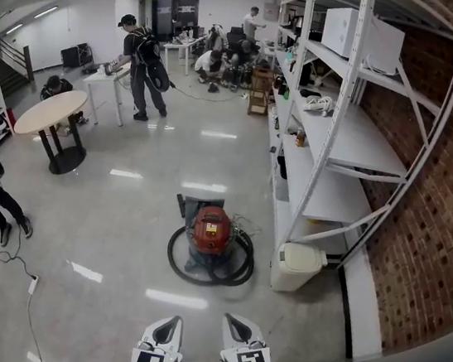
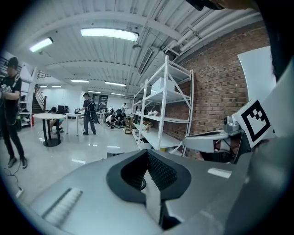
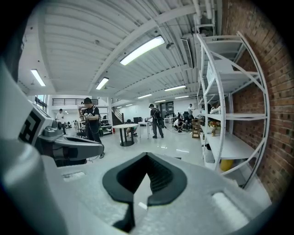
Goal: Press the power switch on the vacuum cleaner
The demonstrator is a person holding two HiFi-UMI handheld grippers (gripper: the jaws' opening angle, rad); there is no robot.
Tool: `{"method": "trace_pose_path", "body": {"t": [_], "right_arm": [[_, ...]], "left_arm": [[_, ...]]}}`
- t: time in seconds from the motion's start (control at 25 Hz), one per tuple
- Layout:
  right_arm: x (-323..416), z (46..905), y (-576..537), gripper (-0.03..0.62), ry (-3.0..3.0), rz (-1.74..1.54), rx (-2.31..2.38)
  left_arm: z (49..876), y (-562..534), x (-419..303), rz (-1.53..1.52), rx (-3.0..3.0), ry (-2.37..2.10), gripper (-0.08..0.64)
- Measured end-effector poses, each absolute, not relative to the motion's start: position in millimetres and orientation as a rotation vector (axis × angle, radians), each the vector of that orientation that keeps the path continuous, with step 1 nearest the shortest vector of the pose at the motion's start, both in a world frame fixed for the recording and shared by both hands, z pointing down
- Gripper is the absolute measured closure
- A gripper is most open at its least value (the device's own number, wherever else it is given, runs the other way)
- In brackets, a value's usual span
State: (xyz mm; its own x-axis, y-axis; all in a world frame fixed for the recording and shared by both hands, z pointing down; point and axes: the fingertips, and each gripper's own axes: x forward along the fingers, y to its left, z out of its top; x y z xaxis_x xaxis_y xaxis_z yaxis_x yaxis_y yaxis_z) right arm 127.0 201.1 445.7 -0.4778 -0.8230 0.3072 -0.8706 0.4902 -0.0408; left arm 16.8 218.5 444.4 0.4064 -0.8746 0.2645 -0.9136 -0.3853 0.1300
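The red vacuum cleaner (image 1: 212, 231) stands on the glossy floor in the head view, with its black hose (image 1: 230, 274) coiled around its base. My left gripper (image 1: 174, 324) and right gripper (image 1: 231, 322) sit side by side at the bottom edge, well short of the vacuum and pointing toward it. Each is shut with nothing between its jaws. In the left gripper view the left gripper (image 2: 148, 154) has its ribbed pads pressed together, and in the right gripper view the right gripper (image 3: 147, 157) does too. Neither gripper view shows the vacuum; both look out level across the room.
A white shelving rack (image 1: 336, 141) runs along the brick wall on the right, with a white bin (image 1: 296, 266) at its foot beside the vacuum. A round table (image 1: 50, 112) and several people are farther off. A cable with a power strip (image 1: 31, 283) lies at lower left.
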Motion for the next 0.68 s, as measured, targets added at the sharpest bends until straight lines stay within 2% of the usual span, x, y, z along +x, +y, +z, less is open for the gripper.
{"method": "trace_pose_path", "body": {"t": [0.68], "right_arm": [[119.1, 451.5, 224.7, 0.601, -2.438, 0.274, 1.469]], "left_arm": [[452.2, 235.0, -4.4, 0.203, 2.410, -1.587, 0.543]]}}
